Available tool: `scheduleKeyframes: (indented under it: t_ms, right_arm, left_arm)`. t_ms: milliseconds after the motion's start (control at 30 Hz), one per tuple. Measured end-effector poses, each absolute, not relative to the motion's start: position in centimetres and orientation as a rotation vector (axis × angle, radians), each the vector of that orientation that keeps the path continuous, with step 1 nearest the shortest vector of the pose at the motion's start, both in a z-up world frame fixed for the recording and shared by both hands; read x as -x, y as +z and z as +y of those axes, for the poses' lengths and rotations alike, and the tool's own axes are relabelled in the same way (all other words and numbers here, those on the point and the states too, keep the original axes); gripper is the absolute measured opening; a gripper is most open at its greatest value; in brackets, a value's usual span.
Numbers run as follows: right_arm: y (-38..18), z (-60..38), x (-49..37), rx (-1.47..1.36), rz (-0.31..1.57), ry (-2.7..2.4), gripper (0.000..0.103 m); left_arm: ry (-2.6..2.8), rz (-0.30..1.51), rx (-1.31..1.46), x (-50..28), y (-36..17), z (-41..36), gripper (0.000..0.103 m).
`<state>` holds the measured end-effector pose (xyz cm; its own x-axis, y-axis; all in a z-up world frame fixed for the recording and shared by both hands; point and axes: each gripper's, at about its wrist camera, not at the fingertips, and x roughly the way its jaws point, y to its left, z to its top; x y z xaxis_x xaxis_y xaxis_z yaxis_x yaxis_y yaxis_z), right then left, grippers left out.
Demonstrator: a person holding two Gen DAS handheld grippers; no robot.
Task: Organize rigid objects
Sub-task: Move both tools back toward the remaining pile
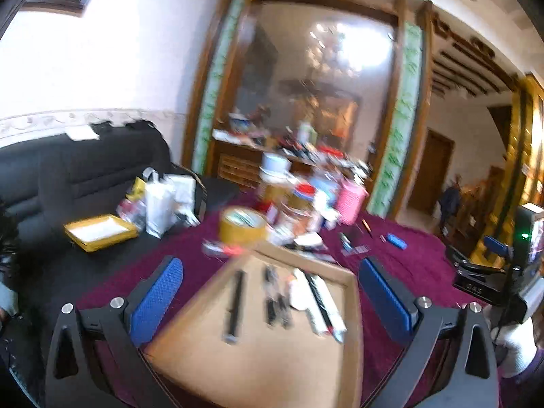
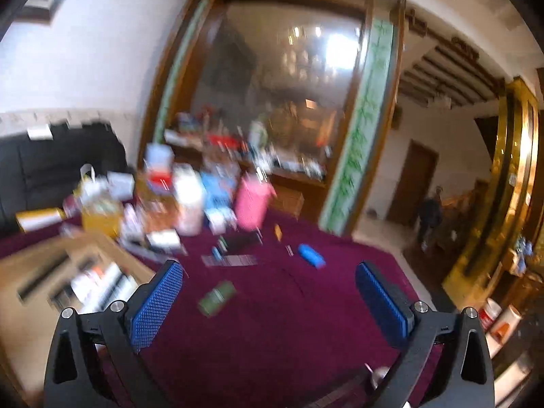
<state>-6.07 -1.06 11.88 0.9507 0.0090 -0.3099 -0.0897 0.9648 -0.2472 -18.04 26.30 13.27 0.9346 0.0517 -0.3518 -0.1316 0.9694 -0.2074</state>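
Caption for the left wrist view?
Open hand-held gripper above cardboard tray of pens on maroon cloth.

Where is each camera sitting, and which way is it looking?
Left wrist: sits on the left gripper, looking along its open jaws over the cardboard tray of pens toward the wooden cabinet; the other gripper and a white-gloved hand show at right.
Right wrist: sits on the right gripper, looking along its open jaws over the maroon cloth and a green item; only its own fingers show.
Both see the pink cup, blue eraser-like block and tray.
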Motion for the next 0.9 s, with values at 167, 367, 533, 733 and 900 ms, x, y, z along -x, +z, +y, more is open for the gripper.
scheduleKeyframes:
  t_ms: [167, 367, 533, 733, 900]
  right_arm:
    - [9.8, -6.3, 4.7, 0.241, 0.377, -0.039, 0.102]
    - [7.8, -11.6, 4.1, 0.249, 0.409, -0.109, 0.102]
    - [7.4, -14.4, 3.6, 0.260, 0.406, -0.152, 0.102]
    - [6.9, -17.9, 2.4, 0.229, 0.399, -0.195, 0.102]
    - [5.3, -22.3, 0.7, 0.014, 0.538, -0.176, 0.102]
  left_arm:
    - [0.012, 0.520, 0.241, 15.2, 11.7, 22.4, 0.103]
    - [-0.082, 0.635, 0.179, 13.5, 10.8, 16.6, 0.103]
    - [-0.148, 0.704, 0.117, 12.4, 10.1, 12.2, 0.103]
    - [-0.162, 0.767, 0.043, 11.3, 8.9, 9.2, 0.103]
    - [-0.194, 0.824, -0.035, 9.2, 7.6, 6.2, 0.103]
